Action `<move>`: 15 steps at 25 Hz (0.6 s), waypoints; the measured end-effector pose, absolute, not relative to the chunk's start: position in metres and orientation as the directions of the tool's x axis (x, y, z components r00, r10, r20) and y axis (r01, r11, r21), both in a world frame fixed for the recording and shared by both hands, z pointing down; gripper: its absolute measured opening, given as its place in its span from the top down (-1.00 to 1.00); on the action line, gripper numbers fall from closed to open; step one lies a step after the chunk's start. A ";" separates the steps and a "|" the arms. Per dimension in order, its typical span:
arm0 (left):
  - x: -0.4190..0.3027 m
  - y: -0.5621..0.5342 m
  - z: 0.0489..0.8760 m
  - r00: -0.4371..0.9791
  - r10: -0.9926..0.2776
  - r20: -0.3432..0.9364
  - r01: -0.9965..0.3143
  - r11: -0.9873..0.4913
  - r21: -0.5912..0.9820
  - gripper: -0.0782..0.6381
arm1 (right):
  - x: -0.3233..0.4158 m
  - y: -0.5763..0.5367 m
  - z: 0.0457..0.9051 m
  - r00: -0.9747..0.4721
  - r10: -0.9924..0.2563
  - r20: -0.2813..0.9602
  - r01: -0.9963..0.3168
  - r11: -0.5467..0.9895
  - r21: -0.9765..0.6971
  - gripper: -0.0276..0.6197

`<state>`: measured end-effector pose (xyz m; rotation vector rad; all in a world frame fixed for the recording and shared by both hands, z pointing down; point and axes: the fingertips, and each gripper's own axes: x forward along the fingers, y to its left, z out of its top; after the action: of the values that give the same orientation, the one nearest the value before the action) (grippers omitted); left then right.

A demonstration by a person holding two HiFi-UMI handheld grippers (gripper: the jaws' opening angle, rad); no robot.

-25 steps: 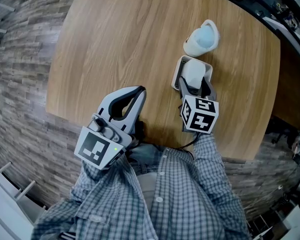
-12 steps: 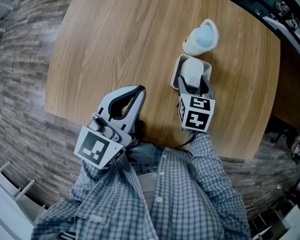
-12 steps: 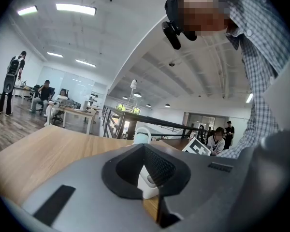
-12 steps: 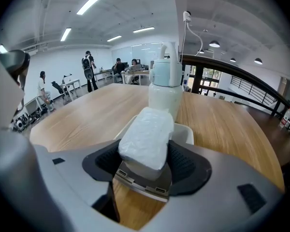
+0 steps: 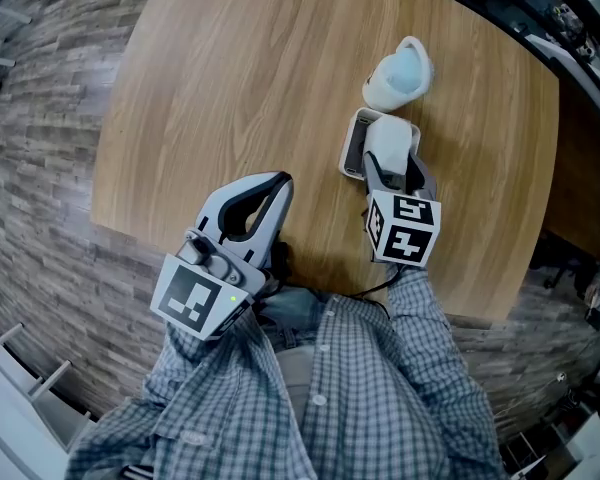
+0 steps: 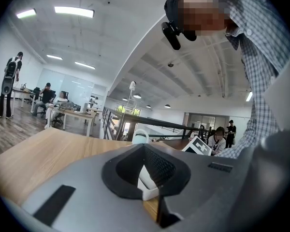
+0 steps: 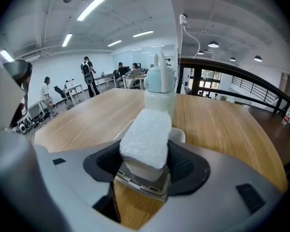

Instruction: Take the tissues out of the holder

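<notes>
Right gripper [image 5: 392,166]: fingers [image 7: 188,168] have just been closing, now pinching white plastic-wrapped tissue pack [image 7: 145,139] by its two sides. Pack stands between fingers, lower end at open top of white rectangular holder [image 5: 352,153] directly under fingertips. White rounded container with pale blue top [image 5: 400,73] just beyond holder, ahead of fingers. Left gripper [image 5: 273,181]: fingers [image 6: 159,170] pressed together at tips, nothing between them, over near edge of light wooden bench [image 5: 230,68], well apart from holder.
</notes>
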<state>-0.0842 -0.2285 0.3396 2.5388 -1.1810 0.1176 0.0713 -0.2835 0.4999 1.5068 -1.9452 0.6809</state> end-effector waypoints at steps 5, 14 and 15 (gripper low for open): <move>-0.080 -0.224 0.335 0.651 -0.731 0.204 -0.756 -0.601 0.259 0.76 | 0.075 -0.280 0.487 -0.221 -0.694 0.685 -0.968 0.244 -0.065 0.06; -0.066 -0.223 0.323 0.663 -0.727 0.177 -0.746 -0.623 0.237 0.76 | 0.090 -0.273 0.449 -0.270 -0.750 0.604 -0.961 0.246 -0.125 0.06; -0.064 -0.222 0.320 0.664 -0.727 0.173 -0.745 -0.625 0.233 0.76 | 0.092 -0.271 0.444 -0.274 -0.754 0.597 -0.960 0.247 -0.129 0.06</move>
<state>-0.0642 -0.2221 0.3204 2.5975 -1.1780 0.0895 0.0921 -0.2711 0.4439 1.5652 -2.1115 0.6729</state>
